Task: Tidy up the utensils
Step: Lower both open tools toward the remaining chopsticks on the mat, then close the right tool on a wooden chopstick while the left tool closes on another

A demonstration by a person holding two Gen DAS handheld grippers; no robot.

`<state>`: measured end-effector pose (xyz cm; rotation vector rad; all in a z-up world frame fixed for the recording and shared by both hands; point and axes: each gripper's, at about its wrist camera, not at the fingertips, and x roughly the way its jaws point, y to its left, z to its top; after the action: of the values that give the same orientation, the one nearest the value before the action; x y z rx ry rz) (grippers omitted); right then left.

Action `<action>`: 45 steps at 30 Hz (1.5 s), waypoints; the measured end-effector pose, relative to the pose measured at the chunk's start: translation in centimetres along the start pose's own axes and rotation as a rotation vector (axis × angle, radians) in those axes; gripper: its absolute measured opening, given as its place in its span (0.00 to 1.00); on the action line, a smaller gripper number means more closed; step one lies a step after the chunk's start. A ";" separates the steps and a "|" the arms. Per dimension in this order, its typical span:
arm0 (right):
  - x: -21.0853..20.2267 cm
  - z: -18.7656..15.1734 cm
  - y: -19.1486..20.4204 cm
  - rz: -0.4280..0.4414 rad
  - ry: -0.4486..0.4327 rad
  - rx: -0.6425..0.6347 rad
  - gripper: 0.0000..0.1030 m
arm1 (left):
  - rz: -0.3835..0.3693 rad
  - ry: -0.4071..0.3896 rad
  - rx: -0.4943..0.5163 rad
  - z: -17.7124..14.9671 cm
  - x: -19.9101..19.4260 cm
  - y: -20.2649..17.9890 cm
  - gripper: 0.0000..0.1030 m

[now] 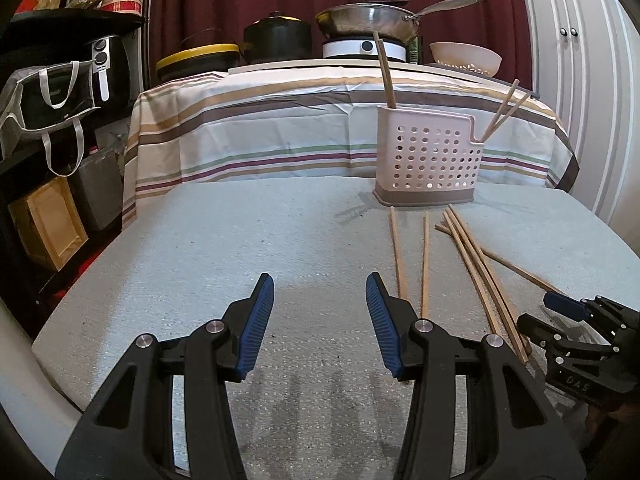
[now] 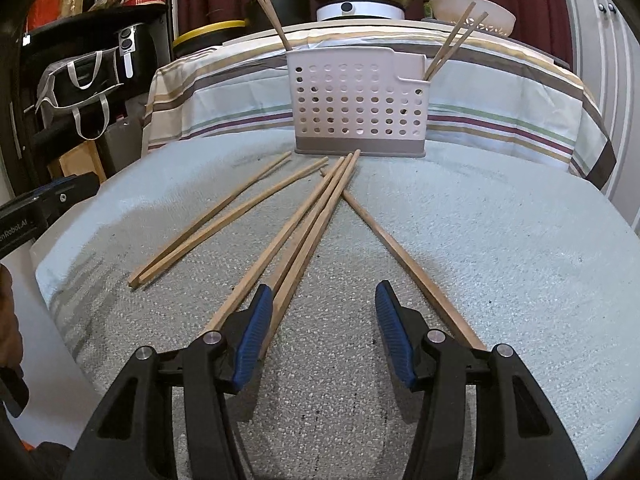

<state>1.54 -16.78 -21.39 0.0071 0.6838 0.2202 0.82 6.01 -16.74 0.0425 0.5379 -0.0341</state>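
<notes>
Six loose chopsticks (image 2: 304,224) lie on the pale foam-covered counter (image 2: 500,240), fanned out in front of the perforated white utensil caddy (image 2: 356,104). A pair lies to the left, three run together down the middle, and one crosses under them toward the right.

The right gripper (image 2: 324,300) hangs low over the near ends of these sticks, its jaws partly apart and holding nothing. The middle sticks pass beside and under its left blue pad, and the single stick runs under its right finger; whether either touches cannot be told.

The left gripper (image 1: 320,292) is likewise partly open and empty, over bare counter just left of the left pair.

The caddy stands upright at the counter's far edge. Its tall left compartment holds two chopsticks (image 2: 274,20) leaning left; its lower right compartment holds two more (image 2: 456,38) leaning right.

Behind it, a striped cloth (image 1: 280,128) covers a raised surface bearing a wok (image 1: 368,20), a black pot (image 1: 278,40) and a bowl (image 1: 466,58).
</notes>
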 end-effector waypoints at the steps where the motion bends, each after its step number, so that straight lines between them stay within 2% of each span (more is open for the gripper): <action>1: 0.0 0.0 0.0 -0.002 0.001 -0.003 0.52 | -0.003 0.002 0.000 0.0 0.0 -0.1 0.45; 7: 0.1 0.0 0.1 0.009 0.011 -0.008 0.52 | -0.012 0.012 -0.007 -0.1 0.2 -0.4 0.45; 14: -0.1 0.2 -0.9 -0.045 0.009 0.007 0.51 | -0.021 0.021 -0.005 -0.2 0.4 -0.7 0.45; 18: -0.4 0.1 -1.3 -0.032 0.000 0.021 0.51 | -0.024 0.027 -0.004 -0.3 0.6 -0.9 0.45; 21: -0.3 0.0 -0.8 -0.008 0.006 0.005 0.46 | -0.033 0.037 -0.004 -0.5 0.9 -1.2 0.45; 26: 0.1 -0.3 -1.0 0.008 0.029 0.003 0.28 | -0.048 0.056 0.000 -1.1 1.3 -1.8 0.45; 28: 0.1 -0.2 -1.2 0.018 0.031 0.011 0.15 | -0.055 0.061 0.003 -1.3 1.3 -2.2 0.45; 31: 0.0 -0.2 -1.2 0.030 0.032 0.008 0.07 | -0.064 0.066 0.011 -1.4 1.4 -2.7 0.45; 45: -1.5 0.4 -2.3 0.008 -0.036 -0.017 0.07 | -0.088 0.105 0.031 -2.5 2.4 -3.9 0.44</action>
<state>1.18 -19.35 -20.30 -0.0028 0.6462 0.2327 1.43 2.16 -20.28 0.0511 0.6437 -0.1262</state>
